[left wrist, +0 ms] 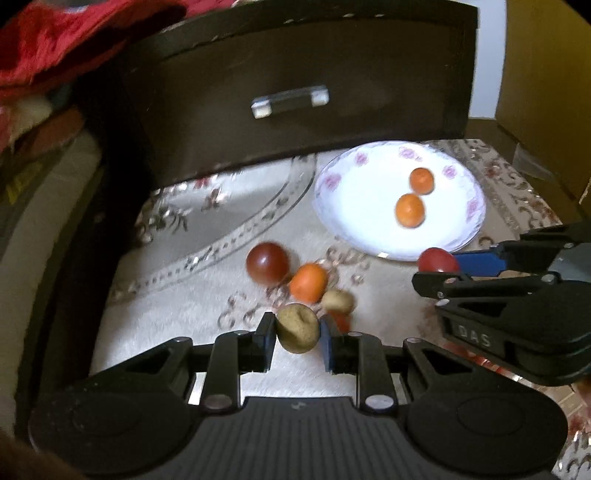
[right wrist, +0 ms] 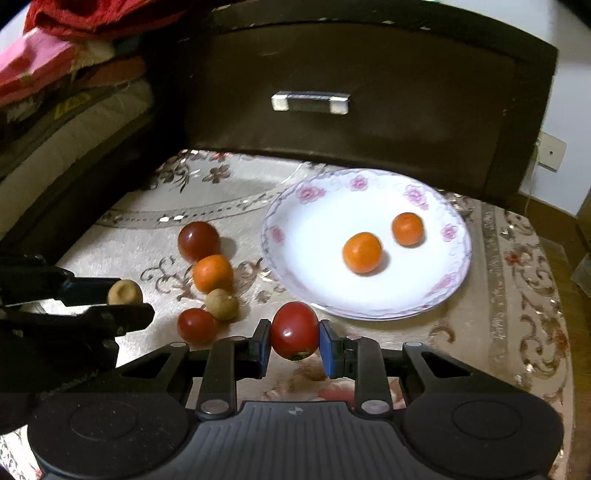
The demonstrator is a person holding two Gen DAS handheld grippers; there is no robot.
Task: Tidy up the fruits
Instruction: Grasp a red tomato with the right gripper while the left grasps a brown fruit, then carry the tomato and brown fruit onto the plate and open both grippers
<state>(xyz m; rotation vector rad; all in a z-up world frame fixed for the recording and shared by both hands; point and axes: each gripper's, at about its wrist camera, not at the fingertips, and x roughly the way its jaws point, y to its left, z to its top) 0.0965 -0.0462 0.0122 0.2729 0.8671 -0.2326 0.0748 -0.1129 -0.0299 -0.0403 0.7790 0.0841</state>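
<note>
Fruits scattered over a patterned cloth (right wrist: 517, 295), some already on a white floral plate (right wrist: 295, 206). Two oranges (right wrist: 362, 252) on the plate, near each other, not touching. Left of the plate, in a loose cluster on the cloth: a dark red tomato (right wrist: 198, 240), an orange (right wrist: 213, 273) touching it, a small tan fruit (right wrist: 221, 304) just below, and a smaller red tomato (right wrist: 195, 325) beside that. Left gripper (left wrist: 297, 330) pinching a tan fruit (left wrist: 297, 328), lifted clear of the cloth above the cluster. Right gripper (right wrist: 294, 338) clamped on a red tomato (right wrist: 294, 329), just before the plate's near rim. Behind everything, a dark drawer front (right wrist: 369, 110) with a metal handle (right wrist: 310, 102); red fabric (right wrist: 103, 14) piled at upper left.
</note>
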